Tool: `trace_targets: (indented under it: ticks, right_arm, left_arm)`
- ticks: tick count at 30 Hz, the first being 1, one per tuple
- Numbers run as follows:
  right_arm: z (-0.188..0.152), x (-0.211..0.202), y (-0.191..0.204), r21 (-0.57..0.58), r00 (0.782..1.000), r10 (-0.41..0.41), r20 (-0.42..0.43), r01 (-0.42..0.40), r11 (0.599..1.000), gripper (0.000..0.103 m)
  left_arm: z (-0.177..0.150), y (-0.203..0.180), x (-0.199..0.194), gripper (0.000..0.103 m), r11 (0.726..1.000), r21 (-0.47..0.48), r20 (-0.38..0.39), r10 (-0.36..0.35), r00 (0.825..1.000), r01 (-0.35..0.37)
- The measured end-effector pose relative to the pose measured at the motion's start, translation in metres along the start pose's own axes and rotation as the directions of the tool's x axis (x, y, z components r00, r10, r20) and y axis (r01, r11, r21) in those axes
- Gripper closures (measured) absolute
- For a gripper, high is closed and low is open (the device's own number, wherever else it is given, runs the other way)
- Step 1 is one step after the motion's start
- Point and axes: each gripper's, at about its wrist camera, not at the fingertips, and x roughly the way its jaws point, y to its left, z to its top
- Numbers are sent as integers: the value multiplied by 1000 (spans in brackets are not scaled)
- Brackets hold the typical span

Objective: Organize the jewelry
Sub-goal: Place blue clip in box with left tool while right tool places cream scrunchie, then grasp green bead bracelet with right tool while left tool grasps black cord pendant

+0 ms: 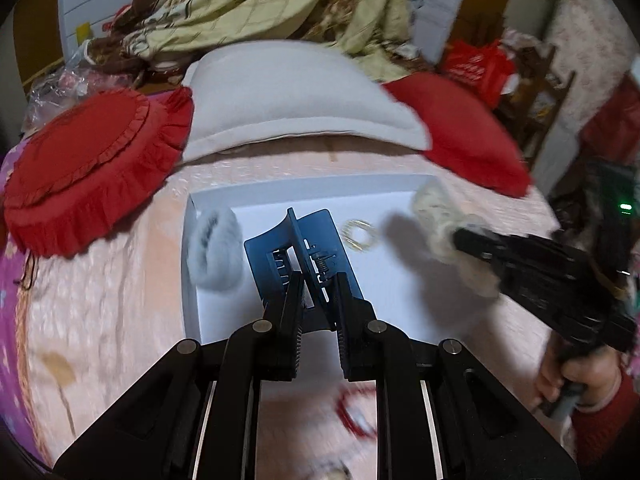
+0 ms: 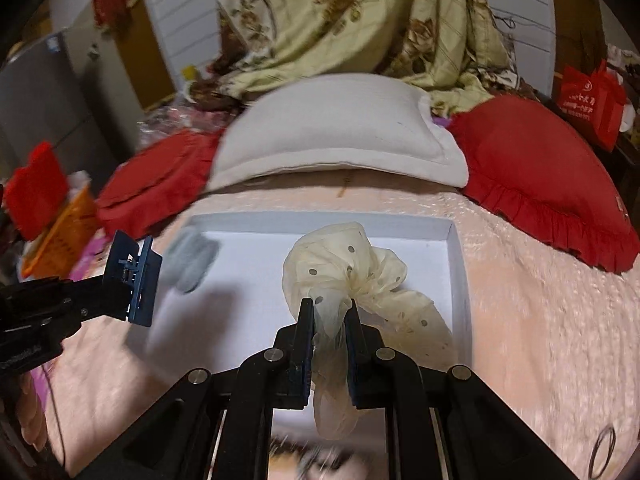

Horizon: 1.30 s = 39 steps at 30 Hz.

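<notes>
My left gripper (image 1: 318,280) is shut on a blue hair claw clip (image 1: 296,240) and holds it above the white tray (image 1: 192,280); the clip also shows in the right wrist view (image 2: 134,280). My right gripper (image 2: 329,304) is shut on a cream dotted scrunchie (image 2: 344,268), held over the tray's (image 2: 460,264) right part; it also shows in the left wrist view (image 1: 440,216). A grey fluffy scrunchie (image 1: 214,252) lies at the tray's left side, also seen in the right wrist view (image 2: 190,260). A gold ring-shaped piece (image 1: 360,234) lies in the tray.
The tray lies on a pink bedspread (image 1: 120,300). A white pillow (image 1: 296,96) and red cushions (image 1: 92,168) lie behind it. A red bracelet (image 1: 356,412) lies on the bed in front of the tray. A black hair tie (image 2: 604,450) lies at right.
</notes>
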Motion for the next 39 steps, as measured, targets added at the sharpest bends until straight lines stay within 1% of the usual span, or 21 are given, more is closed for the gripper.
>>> trace_targets:
  ticks: [1,6,10,12,13,14,15,16,17,20,23,28,30,32,35,36,37,39]
  right_arm:
    - [5,10,-5,10,1000,-5,-11,5,1000,90]
    - [21,55,-25,59,998,-15,-64,18,998,90]
    - [22,78,-36,80,995,-13,-94,21,997,90]
    - [21,83,-38,88,995,-4,-98,13,996,90]
    - [20,84,-39,94,995,0,-99,9,996,90]
    - [20,84,-40,99,995,3,-96,6,995,82]
    - [19,83,-40,101,996,1,-90,8,995,69]
    - [20,82,-40,101,997,2,-82,6,995,62]
    - [20,80,-40,98,997,1,-73,6,995,56]
    - [21,72,-38,90,998,-8,-60,14,996,56]
    - [22,56,-36,98,999,-8,-45,12,995,56]
    - [16,16,-33,109,1000,6,-5,-6,994,56]
    - [7,-4,-32,102,1000,7,4,-8,995,56]
    - [-9,-28,-31,89,1000,10,11,-11,996,56]
    - [-36,-54,-30,72,1000,-15,26,13,997,56]
    - [-46,-62,-31,65,999,-25,38,23,998,56]
    - [-62,-73,-31,57,998,-37,52,34,998,56]
    - [-85,-82,-35,67,998,-39,49,35,997,55]
  left_arm:
    - [9,7,18,90,1000,-19,-16,11,1000,-12]
    - [30,26,72,90,997,-78,-70,13,997,-19]
    - [37,30,93,90,996,-83,-82,17,996,-24]
    - [40,29,97,88,996,-82,-72,21,997,-27]
    - [41,29,99,84,996,-82,-74,17,997,-23]
    - [41,29,99,77,997,-80,-75,16,997,-22]
    - [42,28,99,72,997,-77,-71,18,997,-23]
    - [42,28,98,63,997,-74,-65,19,998,-24]
    - [43,28,96,58,997,-73,-58,19,998,-23]
    - [42,26,85,57,997,-76,-47,2,999,-6]
    - [39,24,63,57,996,-92,-24,-21,999,19]
    - [22,18,7,57,993,-113,40,-23,999,27]
    - [11,14,-16,57,995,-101,67,-2,998,9]
    - [-4,9,-38,57,996,-81,94,36,995,-29]
    - [-36,4,-68,57,993,-42,131,117,985,-112]
    - [-47,4,-74,57,990,-37,133,137,982,-133]
    - [-57,5,-79,57,989,-35,131,147,980,-144]
    - [-85,12,-88,57,987,-61,113,154,982,-148]
